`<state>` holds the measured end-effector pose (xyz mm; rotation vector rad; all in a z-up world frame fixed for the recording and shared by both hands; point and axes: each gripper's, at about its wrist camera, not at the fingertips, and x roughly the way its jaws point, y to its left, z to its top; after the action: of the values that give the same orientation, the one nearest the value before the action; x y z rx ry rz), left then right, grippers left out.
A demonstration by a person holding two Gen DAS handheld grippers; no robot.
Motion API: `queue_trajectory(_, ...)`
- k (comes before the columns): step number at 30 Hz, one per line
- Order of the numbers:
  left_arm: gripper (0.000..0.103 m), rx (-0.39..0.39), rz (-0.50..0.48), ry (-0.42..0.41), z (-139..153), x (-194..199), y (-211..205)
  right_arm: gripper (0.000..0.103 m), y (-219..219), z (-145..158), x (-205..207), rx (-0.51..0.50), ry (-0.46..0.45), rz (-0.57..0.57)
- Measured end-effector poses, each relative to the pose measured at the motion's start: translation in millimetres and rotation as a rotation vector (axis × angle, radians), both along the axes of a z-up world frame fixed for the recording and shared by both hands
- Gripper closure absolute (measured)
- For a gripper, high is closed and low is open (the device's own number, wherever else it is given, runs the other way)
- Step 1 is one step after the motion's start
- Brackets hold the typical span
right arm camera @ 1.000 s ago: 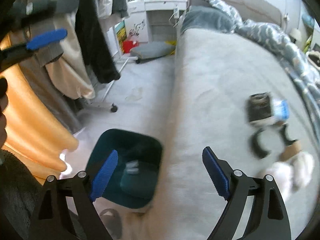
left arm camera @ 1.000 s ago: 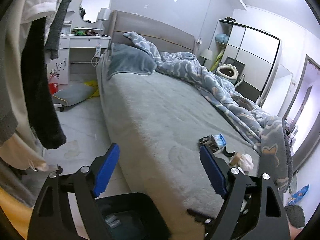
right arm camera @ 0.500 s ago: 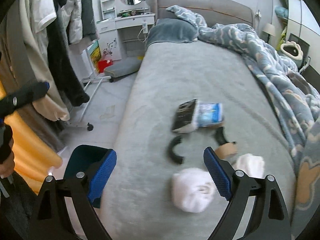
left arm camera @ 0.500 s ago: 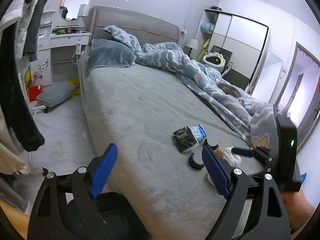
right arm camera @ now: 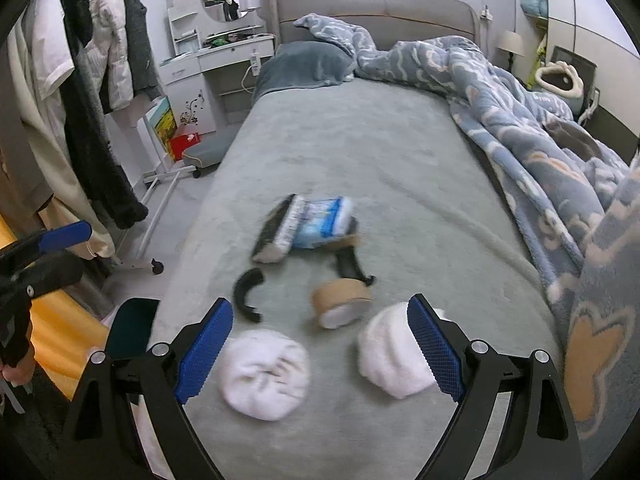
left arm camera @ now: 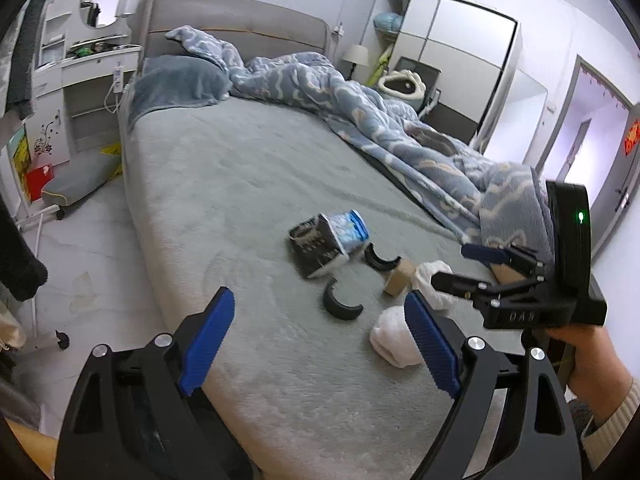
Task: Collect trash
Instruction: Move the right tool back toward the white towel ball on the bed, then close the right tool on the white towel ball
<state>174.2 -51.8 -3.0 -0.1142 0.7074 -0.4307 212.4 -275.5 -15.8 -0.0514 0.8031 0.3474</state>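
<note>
Trash lies on the grey bed: a black-and-blue carton, two curved black pieces, a brown tape roll and two white crumpled wads. My right gripper is open and empty, low over the bed with the wads just ahead between its fingers. My left gripper is open and empty at the bed's near left corner; the right gripper shows at its right. A dark teal bin stands on the floor by the bed's left edge.
A rumpled blue duvet covers the bed's right side. A rolling clothes rack with hanging coats stands left of the bed, a white dresser behind it. A grey cushion lies on the floor. A wardrobe stands far right.
Both grippers swung from the bin and floor toward the trash on the bed. The right gripper came closer to the white wads. Both stayed open and empty.
</note>
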Motion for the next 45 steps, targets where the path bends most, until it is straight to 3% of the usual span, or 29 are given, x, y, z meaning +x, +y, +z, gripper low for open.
queue_trajectory(16, 0.014, 0.089, -0.134, 0.055, -37.0, 7.5, -73.4, 0.013, -44.6, -30.5, 8.5, -0.011, 0.051, 0.002)
queue_trajectory(33, 0.015, 0.129, -0.174, 0.162, -79.2, 25.1, -119.2, 0.013, -76.2, -54.7, 9.4, 0.008, 0.090, 0.004)
queue_trajectory(39, 0.025, 0.142, -0.179, 0.197, -91.7, 30.4, -130.9, 0.013, -83.8, -59.2, 7.3, 0.010, 0.086, 0.014)
queue_trajectory(42, 0.039, 0.155, -0.176, 0.206, -96.5, 32.5, -134.4, 0.013, -87.9, -60.4, 7.3, 0.025, 0.089, 0.017)
queue_trajectory(45, 0.044, 0.149, -0.181, 0.206, -96.1, 33.6, -136.0, 0.013, -90.4, -60.1, 7.5, 0.051, 0.087, 0.027)
